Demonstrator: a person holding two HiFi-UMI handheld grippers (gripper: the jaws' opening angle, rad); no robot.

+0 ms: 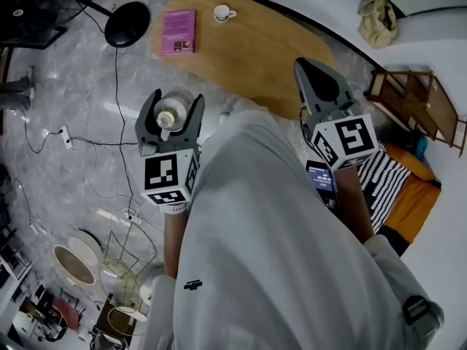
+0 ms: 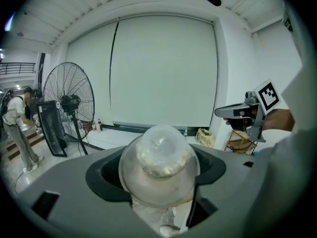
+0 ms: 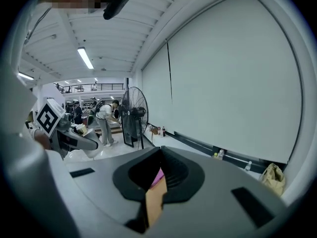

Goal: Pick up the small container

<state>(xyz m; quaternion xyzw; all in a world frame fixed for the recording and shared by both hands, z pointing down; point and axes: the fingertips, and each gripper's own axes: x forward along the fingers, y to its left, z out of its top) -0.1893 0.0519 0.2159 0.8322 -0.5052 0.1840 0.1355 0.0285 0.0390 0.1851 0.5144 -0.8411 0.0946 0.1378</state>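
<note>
Left hand-held gripper (image 1: pixel 174 106) clamped on small container (image 2: pixel 159 165), held in air beside counter (image 1: pixel 263 57) near-left edge. Right hand-held gripper (image 1: pixel 309 68) clenched, empty, over counter right end.

The small container (image 2: pixel 158 155) looks clear glossy plastic; the table (image 1: pixel 270 49), probably smooth wood.

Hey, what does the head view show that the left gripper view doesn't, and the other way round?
Only the head view: the wooden table with a pink book and a white cup on it. Only the left gripper view: the large white screen on the far wall. Both: the small container clamped in the left gripper, and the right gripper.
</note>
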